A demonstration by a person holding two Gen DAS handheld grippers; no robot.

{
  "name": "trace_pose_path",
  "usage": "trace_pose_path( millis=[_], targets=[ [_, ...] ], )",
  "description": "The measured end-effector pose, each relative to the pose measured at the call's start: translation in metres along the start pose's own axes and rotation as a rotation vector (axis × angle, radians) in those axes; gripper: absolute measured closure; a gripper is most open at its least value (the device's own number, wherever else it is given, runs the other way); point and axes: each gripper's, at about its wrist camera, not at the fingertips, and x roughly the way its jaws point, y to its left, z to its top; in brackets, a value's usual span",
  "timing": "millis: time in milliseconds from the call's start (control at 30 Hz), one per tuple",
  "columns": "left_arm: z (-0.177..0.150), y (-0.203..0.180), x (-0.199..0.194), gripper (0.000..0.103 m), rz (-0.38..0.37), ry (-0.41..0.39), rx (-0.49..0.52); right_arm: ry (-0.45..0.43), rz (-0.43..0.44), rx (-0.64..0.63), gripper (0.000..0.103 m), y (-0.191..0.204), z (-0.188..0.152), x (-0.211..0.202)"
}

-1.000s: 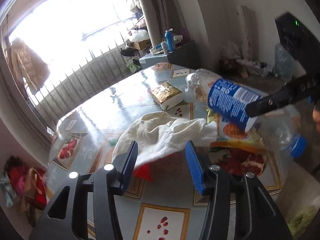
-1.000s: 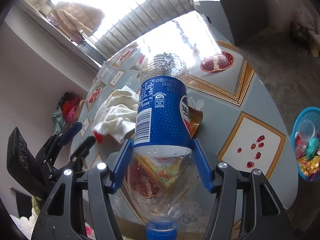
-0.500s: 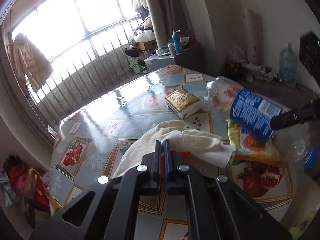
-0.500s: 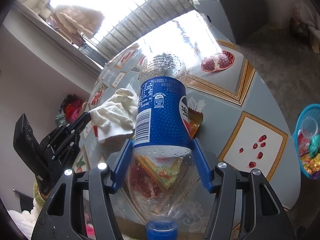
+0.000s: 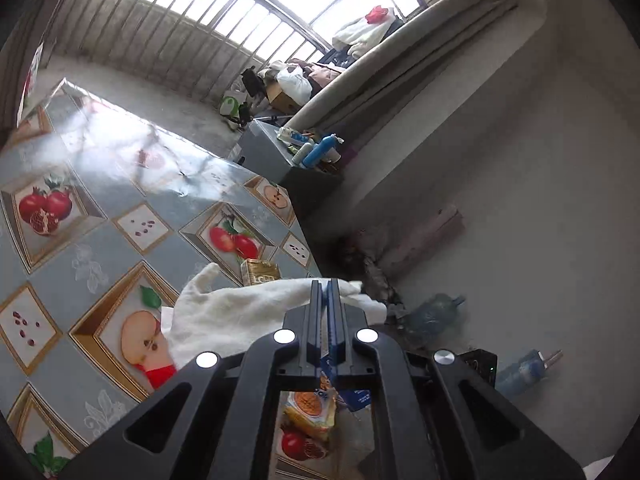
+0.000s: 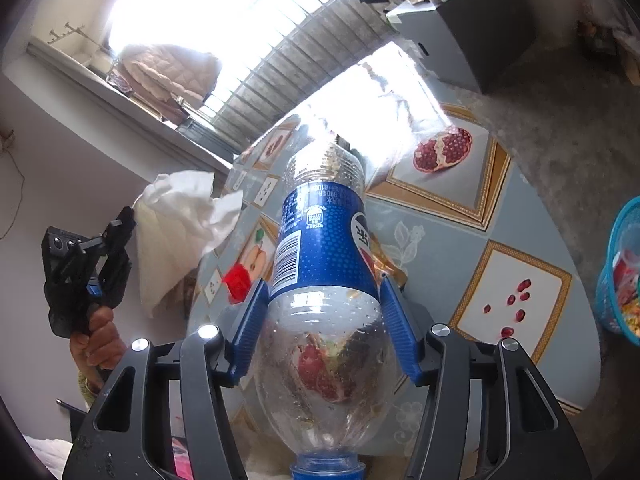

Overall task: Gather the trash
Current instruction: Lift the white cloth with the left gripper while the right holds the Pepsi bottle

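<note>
- Clear plastic bottle (image 6: 326, 280) with a blue label sits between the blue pads of the right gripper (image 6: 324, 322) at lower centre of the right wrist view; its long axis runs up the frame, blue cap at the bottom edge, base pointing up and away over the table (image 6: 452, 256).
- The right jaws are closing, pads pressed on the bottle's sides just below the label.
- White cloth (image 6: 180, 232) hangs in the air at centre left of that view, off the table's left edge, pinched at its top by the left gripper (image 5: 326, 292), whose jaws are pressed together on it.
- A hand (image 6: 98, 340) holds that gripper at lower left.
- A snack wrapper (image 5: 310, 412) lies on the table under the left gripper.
- A blue basket (image 6: 620, 276) stands beyond the table's right edge; open tabletop lies between.
</note>
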Motion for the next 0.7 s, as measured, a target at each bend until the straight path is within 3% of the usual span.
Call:
trace_pose_path(
  millis=[67,167,267,400,567,633,700],
  targets=[
    [-0.003,0.002,0.004,0.101,0.008,0.015,-0.016,-0.020,0.025,0.006,0.050,0.003,0.000,-0.008],
    [-0.019,0.011,0.019,0.101,-0.045,0.076,-0.097,-0.057,0.032,0.006,0.051,0.006,0.000,-0.021],
    [-0.049,0.021,0.047,0.101,-0.091,0.165,-0.175,-0.096,0.024,0.003,0.051,0.006,-0.001,-0.037],
    [-0.096,0.045,0.097,0.101,-0.177,0.301,-0.361,-0.103,-0.003,0.029,0.052,-0.006,-0.005,-0.043],
    [-0.127,0.058,0.131,0.101,-0.207,0.354,-0.481,-0.135,0.018,0.044,0.056,-0.008,-0.007,-0.055],
    [-0.131,0.061,0.135,0.101,-0.224,0.351,-0.512,-0.151,0.041,0.033,0.061,-0.002,-0.003,-0.058],
    [-0.133,0.063,0.134,0.101,-0.242,0.340,-0.532,-0.146,0.075,0.025,0.086,0.003,0.001,-0.053]
  ],
)
